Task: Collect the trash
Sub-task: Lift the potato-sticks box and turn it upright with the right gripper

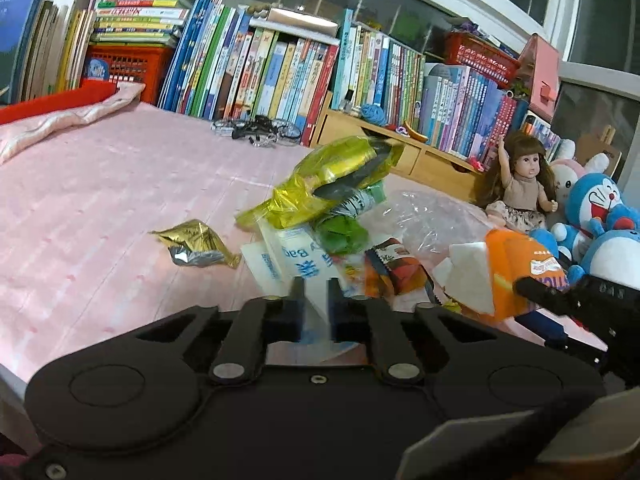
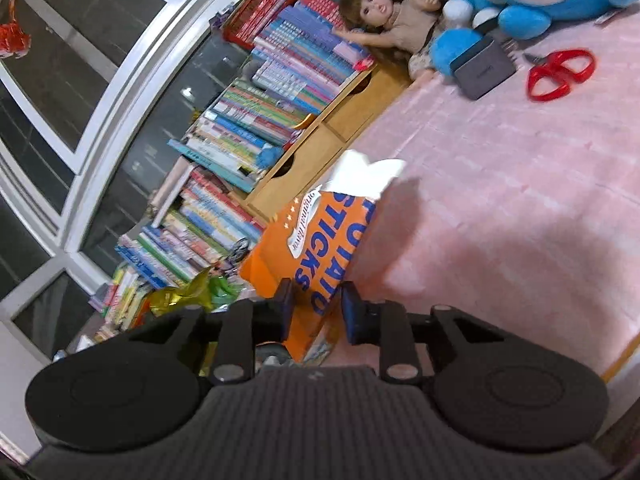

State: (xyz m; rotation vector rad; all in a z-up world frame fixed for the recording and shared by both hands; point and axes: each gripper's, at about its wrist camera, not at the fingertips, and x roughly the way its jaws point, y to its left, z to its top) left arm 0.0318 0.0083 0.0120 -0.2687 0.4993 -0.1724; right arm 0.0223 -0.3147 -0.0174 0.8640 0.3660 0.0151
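Observation:
My left gripper (image 1: 316, 290) is shut on a white plastic bag with blue print (image 1: 294, 260) that lies on the pink bed cover (image 1: 120, 200). Behind the bag is a heap of trash: a yellow-green wrapper (image 1: 332, 176), a green wrapper (image 1: 344, 232), an orange snack packet (image 1: 394, 270) and a clear plastic bag (image 1: 432, 212). A crumpled gold foil wrapper (image 1: 196, 244) lies apart to the left. My right gripper (image 2: 318, 306) is shut on an orange potato sticks box (image 2: 320, 240) with a torn white top. The same box (image 1: 508, 268) shows at the right of the left wrist view.
Rows of books (image 1: 260, 68) and a wooden drawer unit (image 1: 420, 156) line the far side of the bed. A doll (image 1: 520, 176) and blue plush toys (image 1: 600, 208) sit at the right. Red scissors (image 2: 560, 74) and a grey case (image 2: 482, 66) lie on the cover. Glasses (image 1: 256, 130) rest by the books.

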